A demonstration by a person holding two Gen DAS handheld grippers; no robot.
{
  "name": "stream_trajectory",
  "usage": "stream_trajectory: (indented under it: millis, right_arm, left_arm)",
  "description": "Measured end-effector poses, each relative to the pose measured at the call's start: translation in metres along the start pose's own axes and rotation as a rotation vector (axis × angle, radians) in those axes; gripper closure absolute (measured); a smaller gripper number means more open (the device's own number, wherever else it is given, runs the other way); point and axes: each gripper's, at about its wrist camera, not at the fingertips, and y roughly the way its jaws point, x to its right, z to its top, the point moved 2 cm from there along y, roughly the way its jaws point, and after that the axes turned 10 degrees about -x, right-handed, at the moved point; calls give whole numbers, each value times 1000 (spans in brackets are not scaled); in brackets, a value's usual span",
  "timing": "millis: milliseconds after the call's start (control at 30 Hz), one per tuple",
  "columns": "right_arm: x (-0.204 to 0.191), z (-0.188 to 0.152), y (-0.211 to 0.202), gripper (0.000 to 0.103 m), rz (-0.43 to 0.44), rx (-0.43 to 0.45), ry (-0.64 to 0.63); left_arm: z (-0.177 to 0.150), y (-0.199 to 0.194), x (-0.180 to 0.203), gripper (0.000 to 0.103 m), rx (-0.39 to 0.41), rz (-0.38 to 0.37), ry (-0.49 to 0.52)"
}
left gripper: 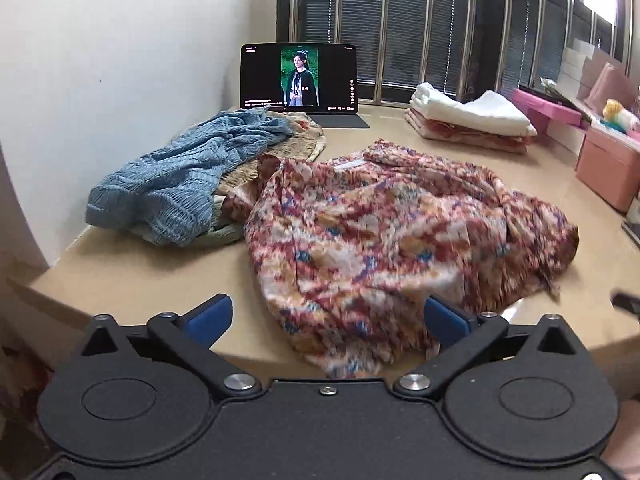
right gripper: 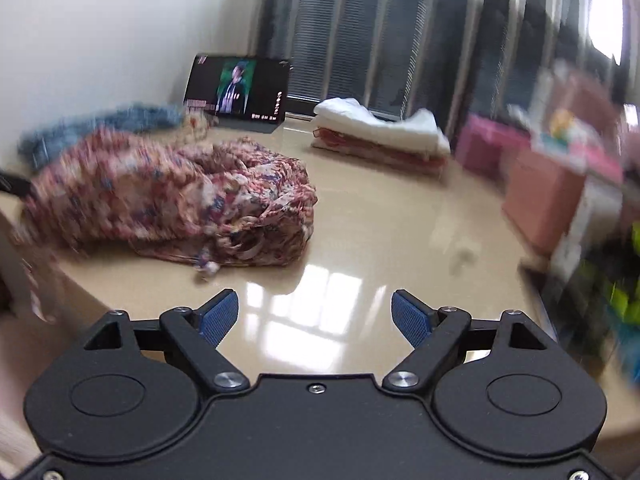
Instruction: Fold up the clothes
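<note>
We are looking at the floral garment (left gripper: 384,232) lying rumpled on the beige table (left gripper: 140,276), its near hem overhanging; thin and limp, likely slippery, best pinched at corners. Left gripper (left gripper: 326,320) and right gripper (right gripper: 316,318) are both hovering spread, holding nothing.

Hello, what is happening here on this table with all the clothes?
A person holds two grippers over a beige table to fold clothes. The left gripper is open at the near edge of a crumpled floral garment; whether it touches is unclear. The right gripper is open over bare table. A blue knit garment waits unfolded; a folded stack lies behind, near a tablet.
</note>
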Motion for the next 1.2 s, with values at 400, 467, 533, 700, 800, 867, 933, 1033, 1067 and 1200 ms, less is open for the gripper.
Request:
stream_trajectory:
  millis: [400,467,533,700,800,867,933,1033,1067,1200]
  right_arm:
    - [3,61,82,92,113,-106,106]
    - [11,59,74,99,176,-74,212]
    - [19,56,67,100,238,-42,318]
    - [36,50,24,100,320,37,403]
    - [44,48,1,100,350,80,424]
    - [50,47,-13,100,370,105,448]
    - [52,46,-23,100,376,119,454]
    - [52,43,-32,100,348,127,438]
    - [52,41,-33,100,341,128,437]
    - [55,33,-32,100,322,122,459]
  left_arm:
    - [-35,-6,13,0,16,142,184]
    - [-38,-3,20,0,27,187,237]
    - [-41,2,27,0,36,235,287]
    - [-43,8,42,1,64,270,348]
    - [-44,12,49,3,85,308,375]
    - [-48,11,54,3,100,322,395]
    - [-52,8,58,3,122,330,403]
    - [-57,-3,62,3,161,318,387]
    - [-57,-6,63,3,173,319,378]
    - [-57,-2,63,9,173,381,368]
